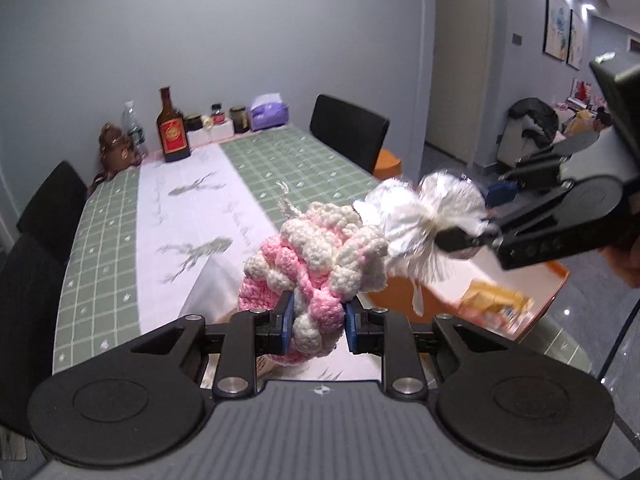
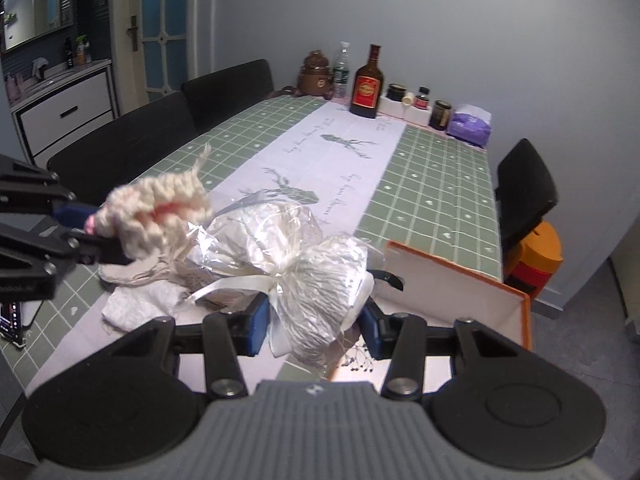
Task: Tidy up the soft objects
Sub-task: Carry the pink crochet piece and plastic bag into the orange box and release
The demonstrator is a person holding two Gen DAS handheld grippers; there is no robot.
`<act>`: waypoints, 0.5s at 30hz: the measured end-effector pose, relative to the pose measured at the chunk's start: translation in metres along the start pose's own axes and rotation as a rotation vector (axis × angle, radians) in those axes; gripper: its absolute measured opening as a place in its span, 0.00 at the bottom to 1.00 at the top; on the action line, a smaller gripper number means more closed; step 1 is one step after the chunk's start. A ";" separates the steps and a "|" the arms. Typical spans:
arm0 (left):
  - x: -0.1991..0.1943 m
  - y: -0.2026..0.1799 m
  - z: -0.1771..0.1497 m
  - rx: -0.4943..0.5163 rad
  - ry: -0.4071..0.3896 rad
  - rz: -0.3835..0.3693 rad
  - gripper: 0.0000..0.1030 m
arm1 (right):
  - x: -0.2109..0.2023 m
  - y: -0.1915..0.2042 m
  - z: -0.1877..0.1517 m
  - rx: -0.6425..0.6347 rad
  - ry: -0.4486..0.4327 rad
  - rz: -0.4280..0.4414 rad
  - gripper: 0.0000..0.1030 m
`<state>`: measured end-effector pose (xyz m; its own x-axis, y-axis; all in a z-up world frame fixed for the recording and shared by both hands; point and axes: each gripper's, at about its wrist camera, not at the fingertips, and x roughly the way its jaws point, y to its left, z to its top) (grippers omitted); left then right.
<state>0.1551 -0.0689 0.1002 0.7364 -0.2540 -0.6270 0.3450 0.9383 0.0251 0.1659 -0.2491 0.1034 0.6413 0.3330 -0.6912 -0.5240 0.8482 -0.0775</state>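
Above the checked tablecloth (image 1: 100,264), both hands carry something soft, and the step in hand looks like lifting the two pieces toward the orange-edged box (image 2: 480,292) at the table's right edge. The left gripper (image 1: 318,322) has its blue pads pressed into the lower part of a pink-and-cream crocheted piece (image 1: 316,256), which bulges out above the jaws. The right gripper (image 2: 314,326) is clamped on a cellophane-wrapped bundle tied with a cream ribbon (image 2: 296,264), whose loose wrap hangs past the pads. From the left wrist view the two items sit just beside each other, possibly touching, so I would draw the hands apart before lowering anything, or the ribbon tails may snag in the yarn. The cellophane is slippery and crushes easily; a steady squeeze at the tied waist seems safest. More pale fabric (image 2: 140,304) lies on the table beneath, apparently not yet sorted. Bring each item over the box opening and let go low.
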 end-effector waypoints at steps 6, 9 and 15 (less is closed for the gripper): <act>0.015 -0.039 0.041 0.035 -0.022 -0.042 0.27 | -0.012 -0.041 -0.003 0.038 0.022 -0.090 0.45; 0.036 -0.060 0.054 0.042 -0.001 -0.075 0.27 | -0.008 -0.067 -0.009 0.075 0.054 -0.135 0.45; 0.096 -0.101 0.063 0.077 0.107 -0.131 0.27 | 0.022 -0.112 -0.036 0.133 0.162 -0.180 0.45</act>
<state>0.2280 -0.2028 0.0869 0.6175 -0.3427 -0.7080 0.4806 0.8769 -0.0053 0.2178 -0.3514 0.0711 0.6140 0.1112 -0.7815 -0.3249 0.9379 -0.1218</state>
